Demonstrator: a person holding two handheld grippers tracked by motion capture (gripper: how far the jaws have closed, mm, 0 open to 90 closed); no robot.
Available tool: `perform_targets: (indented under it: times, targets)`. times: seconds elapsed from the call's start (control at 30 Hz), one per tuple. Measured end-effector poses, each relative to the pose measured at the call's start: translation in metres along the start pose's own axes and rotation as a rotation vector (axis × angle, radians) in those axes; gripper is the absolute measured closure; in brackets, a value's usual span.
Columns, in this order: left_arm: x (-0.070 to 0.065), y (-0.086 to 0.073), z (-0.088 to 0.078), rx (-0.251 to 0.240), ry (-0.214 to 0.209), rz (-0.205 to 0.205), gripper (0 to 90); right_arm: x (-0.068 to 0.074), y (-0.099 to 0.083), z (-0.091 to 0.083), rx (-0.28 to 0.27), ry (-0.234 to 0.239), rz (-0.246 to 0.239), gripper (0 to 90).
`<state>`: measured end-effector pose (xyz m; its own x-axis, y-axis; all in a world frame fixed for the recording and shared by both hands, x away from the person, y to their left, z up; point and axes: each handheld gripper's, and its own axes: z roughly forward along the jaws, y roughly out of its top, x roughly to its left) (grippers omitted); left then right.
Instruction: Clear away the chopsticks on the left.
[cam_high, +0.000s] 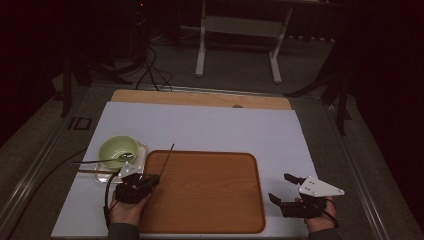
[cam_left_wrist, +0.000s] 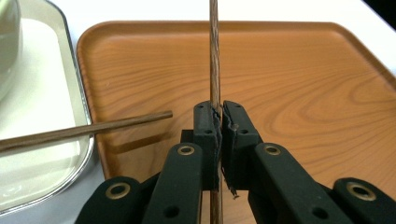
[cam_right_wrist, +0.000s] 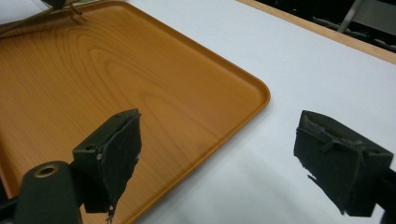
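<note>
The chopstick (cam_left_wrist: 214, 60) was the thing in play: one thin dark wooden stick, clamped between the jaws of the left gripper (cam_left_wrist: 219, 126) and running straight out ahead of them over the wooden tray (cam_left_wrist: 289, 93). In the high view the chopstick (cam_high: 166, 159) slanted up and away from the left gripper (cam_high: 145, 181), its far tip reaching just past the tray's back rim. The jaws were pressed together on it partway along its length, so a long stretch stuck out front and a short tail trailed back between the black linkages (a mid-shaft pinch, which I'd judge keeps a thin stick from swinging).

Its partner, the second chopstick (cam_left_wrist: 86, 130), lay across the rim of the metal dish (cam_left_wrist: 74, 84), its free end poking over the tray's left edge, apart from the jaws and off to their left. The green bowl (cam_high: 118, 151) sat on that dish with a spoon (cam_high: 107, 160) resting in it, all just beside the tray's left side.

Out on the other flank, the right gripper (cam_high: 286, 189) hovered over the white surface (cam_high: 210, 125) by the tray's right edge (cam_right_wrist: 252, 88), jaws standing wide apart with nothing between them, waiting its turn by the look of it.
</note>
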<state>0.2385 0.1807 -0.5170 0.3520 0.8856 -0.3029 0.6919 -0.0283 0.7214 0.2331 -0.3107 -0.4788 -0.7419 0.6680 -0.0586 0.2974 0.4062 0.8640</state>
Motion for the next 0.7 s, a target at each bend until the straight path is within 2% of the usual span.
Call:
perform_targets:
  times: [0.17, 0.7]
  targets:
    - [0.000, -0.003, 0.004, 0.020, 0.033, 0.012, 86.0, 0.000, 0.000, 0.000, 0.003, 0.003, -0.001, 14.8]
    - [-0.001, -0.009, 0.011, 0.060, 0.087, 0.037, 85.8, 0.000, 0.000, 0.001, 0.003, 0.004, -0.003, 14.8]
